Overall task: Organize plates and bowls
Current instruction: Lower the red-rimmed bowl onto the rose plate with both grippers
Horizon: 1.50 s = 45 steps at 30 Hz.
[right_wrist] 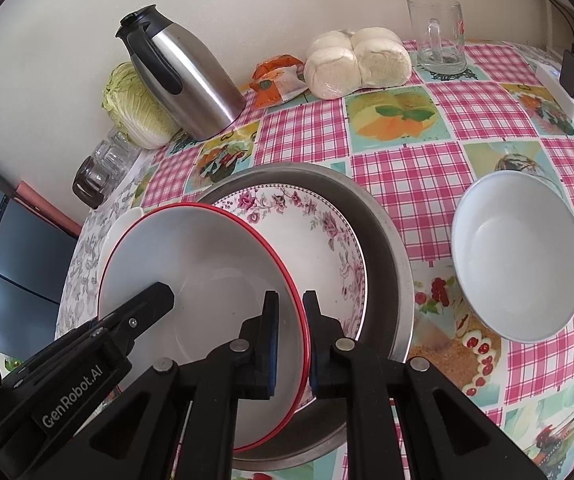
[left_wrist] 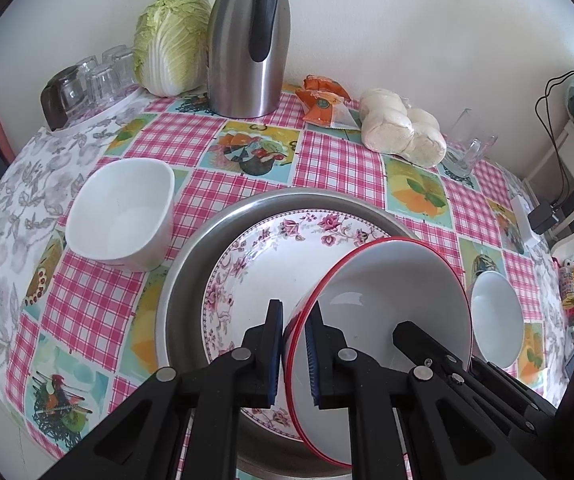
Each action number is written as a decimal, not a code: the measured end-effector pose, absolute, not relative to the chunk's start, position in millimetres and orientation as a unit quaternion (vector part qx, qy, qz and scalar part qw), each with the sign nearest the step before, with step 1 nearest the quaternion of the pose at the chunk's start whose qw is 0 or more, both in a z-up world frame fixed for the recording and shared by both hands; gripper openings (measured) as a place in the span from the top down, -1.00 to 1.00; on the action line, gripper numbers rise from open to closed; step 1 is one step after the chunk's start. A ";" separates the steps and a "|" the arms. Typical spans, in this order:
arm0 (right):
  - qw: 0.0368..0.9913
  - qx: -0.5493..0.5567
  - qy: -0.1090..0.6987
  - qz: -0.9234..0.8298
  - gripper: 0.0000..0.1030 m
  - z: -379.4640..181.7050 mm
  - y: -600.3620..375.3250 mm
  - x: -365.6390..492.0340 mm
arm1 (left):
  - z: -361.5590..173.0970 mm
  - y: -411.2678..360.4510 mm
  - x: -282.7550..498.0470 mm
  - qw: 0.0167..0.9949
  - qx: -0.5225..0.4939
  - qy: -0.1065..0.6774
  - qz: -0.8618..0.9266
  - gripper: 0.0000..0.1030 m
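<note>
A red-rimmed white bowl hangs tilted over a floral plate that lies in a round metal tray. My left gripper is shut on the bowl's left rim, one pad outside and one inside. My right gripper is shut on the opposite rim the same way. A square white bowl sits on the cloth left of the tray. A round white bowl sits to the right of it.
Along the wall stand a steel thermos jug, a cabbage, upturned glasses, orange packets, bagged buns and a glass mug. A power strip lies at the far right of the checked tablecloth.
</note>
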State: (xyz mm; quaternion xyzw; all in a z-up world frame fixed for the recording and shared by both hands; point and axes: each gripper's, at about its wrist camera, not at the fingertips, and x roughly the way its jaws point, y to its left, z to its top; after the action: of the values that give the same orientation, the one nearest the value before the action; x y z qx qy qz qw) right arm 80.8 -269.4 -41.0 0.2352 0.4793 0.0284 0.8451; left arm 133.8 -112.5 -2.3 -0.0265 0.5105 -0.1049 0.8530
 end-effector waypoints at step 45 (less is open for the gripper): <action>0.823 0.272 0.496 0.055 0.41 -43.2 -276.0 86.2 | -12.9 -101.2 145.5 0.827 -0.102 0.541 -0.113 0.50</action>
State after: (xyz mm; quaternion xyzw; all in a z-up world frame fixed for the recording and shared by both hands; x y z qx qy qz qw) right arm 86.2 -276.0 -43.2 0.2722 0.4962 0.0548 0.8226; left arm 145.5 -101.2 -12.9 -0.1022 0.5411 -0.1128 0.8271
